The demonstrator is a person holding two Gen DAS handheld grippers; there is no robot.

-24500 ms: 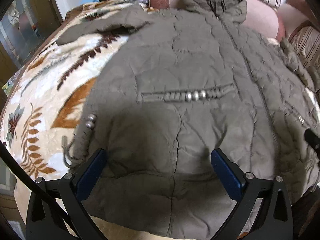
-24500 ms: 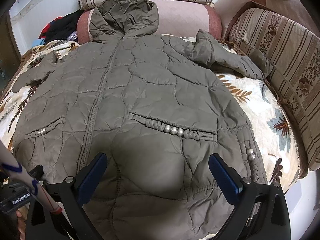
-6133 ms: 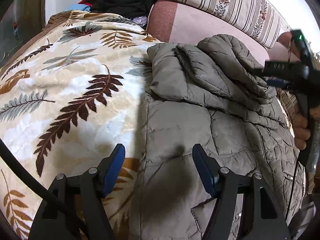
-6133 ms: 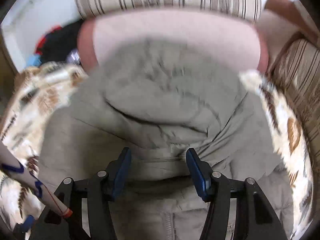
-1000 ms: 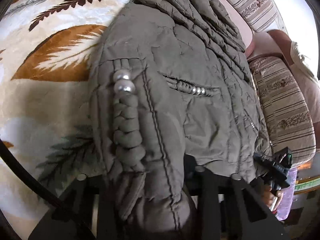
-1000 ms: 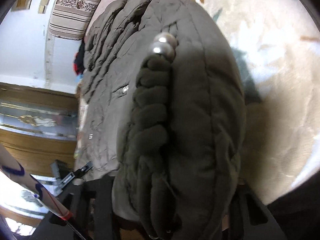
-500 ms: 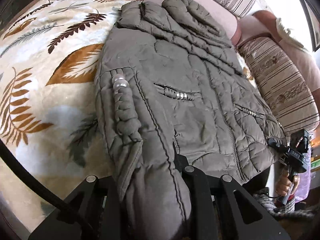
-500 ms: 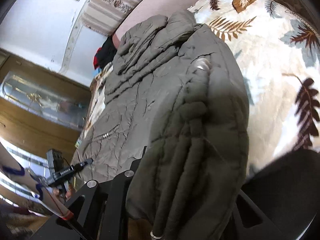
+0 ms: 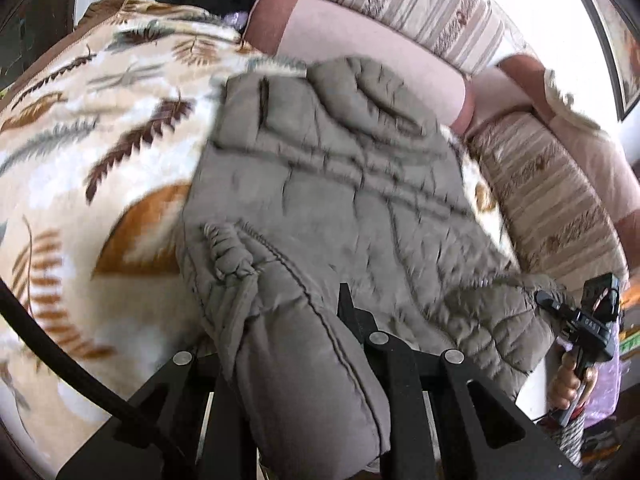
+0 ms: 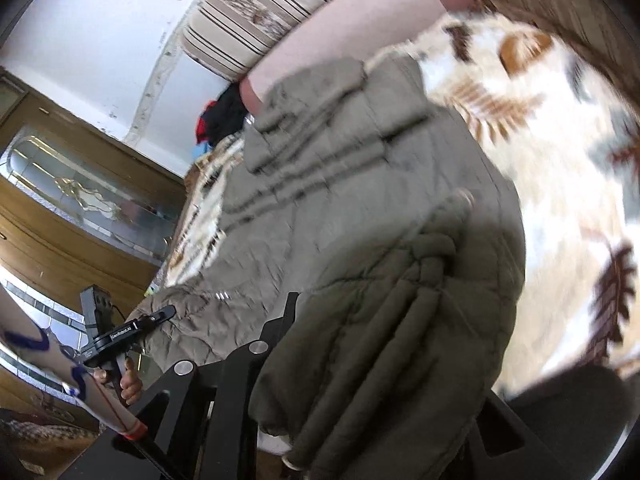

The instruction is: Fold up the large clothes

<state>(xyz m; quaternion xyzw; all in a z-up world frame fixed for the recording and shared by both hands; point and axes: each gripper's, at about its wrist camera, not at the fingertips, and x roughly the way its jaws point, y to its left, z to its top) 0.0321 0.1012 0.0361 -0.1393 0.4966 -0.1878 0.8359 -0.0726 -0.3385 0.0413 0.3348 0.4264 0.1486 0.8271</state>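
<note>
- My left gripper [image 9: 304,360] jaws are clamped on the olive quilted jacket's [image 9: 340,200] hem corner.
- My right gripper [image 10: 360,380] jaws are clamped on the opposite corner.
- The far end lies on the leaf-print blanket [image 9: 100,140].

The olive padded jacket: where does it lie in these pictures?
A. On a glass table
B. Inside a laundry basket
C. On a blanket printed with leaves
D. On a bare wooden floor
C: the jacket is spread over a cream blanket with brown and grey leaf prints, while its near hem is clamped in the left tool and the right tool.
</note>
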